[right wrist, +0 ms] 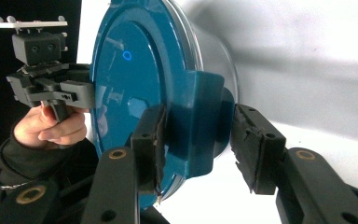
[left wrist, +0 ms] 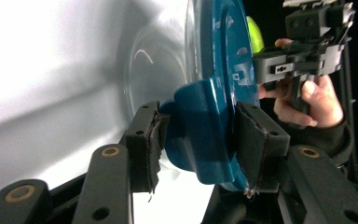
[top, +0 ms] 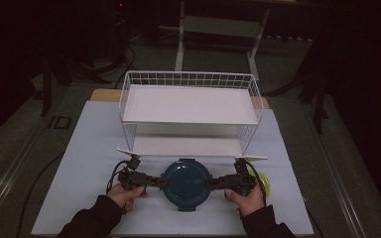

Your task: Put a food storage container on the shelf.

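Round container sitting just in front of the white wire shelf rack, on the pale table mat. Left gripper clamped on the container's left side latch tab, both foam pads pressing on it. Right gripper straddling the opposite latch: one pad on the lid face, the other apparently just off the tab, so no firm clamp on that side yet. Risks: uneven hold could tilt the container if lifted now; prying a tab could pop the lid loose, or a pad could skate off the glossy plastic; low clearance under the rack's upper tier might catch the lid. Materials: teal lid, smooth moulded plastic, glossy, shallow concentric steps, four flip latches; body below clear, glass-like, round. Pads frayed black foam. Yellow-green ball-like object close behind the right gripper, away from the rack's centre; could get knocked.
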### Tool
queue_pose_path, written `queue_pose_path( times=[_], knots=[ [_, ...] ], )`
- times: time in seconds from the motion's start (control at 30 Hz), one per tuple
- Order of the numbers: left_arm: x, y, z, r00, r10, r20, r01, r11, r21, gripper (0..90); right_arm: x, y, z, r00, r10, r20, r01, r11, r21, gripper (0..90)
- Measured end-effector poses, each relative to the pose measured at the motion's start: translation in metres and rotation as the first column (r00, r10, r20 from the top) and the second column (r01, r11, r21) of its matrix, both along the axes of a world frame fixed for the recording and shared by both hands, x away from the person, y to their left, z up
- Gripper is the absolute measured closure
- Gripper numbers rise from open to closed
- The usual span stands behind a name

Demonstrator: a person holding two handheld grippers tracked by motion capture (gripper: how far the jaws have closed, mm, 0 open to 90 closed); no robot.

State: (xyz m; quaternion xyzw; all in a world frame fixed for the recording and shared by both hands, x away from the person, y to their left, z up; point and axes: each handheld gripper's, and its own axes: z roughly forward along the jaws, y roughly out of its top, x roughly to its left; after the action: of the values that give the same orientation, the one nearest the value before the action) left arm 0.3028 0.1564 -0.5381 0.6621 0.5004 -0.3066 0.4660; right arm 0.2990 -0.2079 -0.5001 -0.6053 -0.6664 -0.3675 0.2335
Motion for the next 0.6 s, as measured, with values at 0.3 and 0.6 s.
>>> queue_pose_path(
  times=[0.3,0.6],
  knots=[
    [-0.004,0.003,0.01,0.9997,-0.004,0.024,0.003,0.9997,0.022,56.1,-0.007,-0.002,-0.003,0.9998,0.021,-0.005,-0.02,0.998,0.062,55.9],
    [-0.005,0.009,0.028,0.9986,0.003,0.052,-0.004,0.9997,0.022,56.6,-0.009,0.005,0.007,0.9986,0.027,0.046,-0.03,0.997,0.071,55.8]
  ],
)
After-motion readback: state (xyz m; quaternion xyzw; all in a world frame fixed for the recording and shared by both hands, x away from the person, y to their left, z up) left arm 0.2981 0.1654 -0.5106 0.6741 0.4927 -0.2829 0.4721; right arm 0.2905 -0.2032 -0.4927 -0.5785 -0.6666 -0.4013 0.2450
